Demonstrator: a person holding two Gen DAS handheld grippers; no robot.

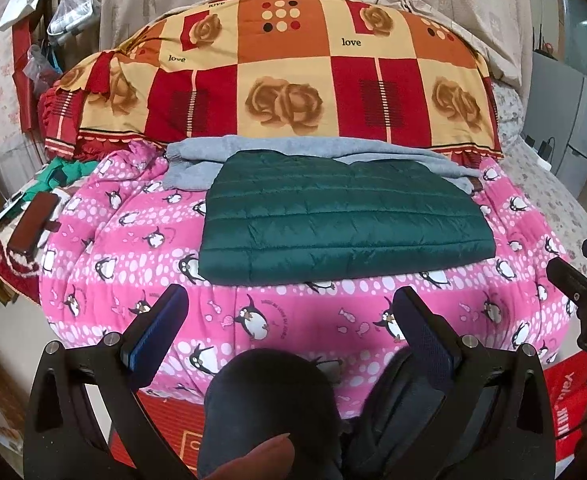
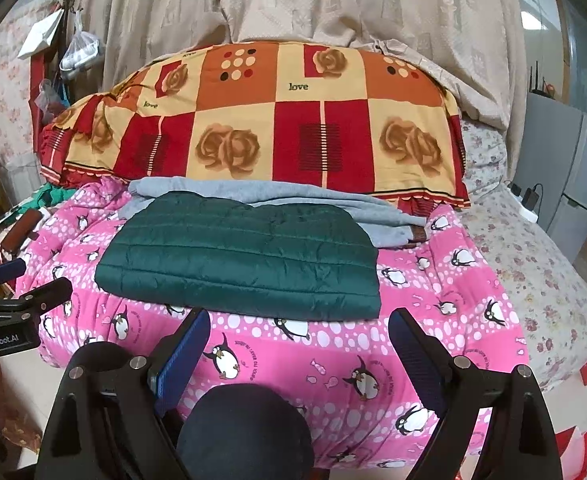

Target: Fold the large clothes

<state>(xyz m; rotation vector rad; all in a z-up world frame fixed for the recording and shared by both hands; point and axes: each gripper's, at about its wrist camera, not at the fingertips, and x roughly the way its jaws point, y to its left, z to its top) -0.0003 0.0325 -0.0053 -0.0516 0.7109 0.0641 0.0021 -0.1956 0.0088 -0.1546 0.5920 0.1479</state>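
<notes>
Item 1, green quilted jacket: lying folded into a flat rectangle at the centre of the left wrist view, slightly left of centre in the right wrist view, on the pink penguin blanket. Its far edge is overlapping a grey garment that is showing behind it, also roughly folded.

Item 2, patterned quilt: sitting as a bulky stack in the upper middle of both views, behind the grey garment, with a beige curtain hanging above it.

Item 3, left gripper: hovering in the lower part of its own view, jaws spread wide, gripping nothing, just short of the jacket's near edge.

Item 4, right gripper: hovering likewise at lower centre of its own view, jaws wide apart and empty, close to the jacket's near hem but not touching it.

Item 5, dark rounded shape, probably the person's knee, is filling the bottom centre of each view.

Step in hand, as a judgement: the jacket is looking finished or nearly so, and both claws are standing off from it.

Next move, as a judgement: either one more fold across the jacket, calling for both claws pinching matching corners of one side, or a turn to another garment.
</notes>
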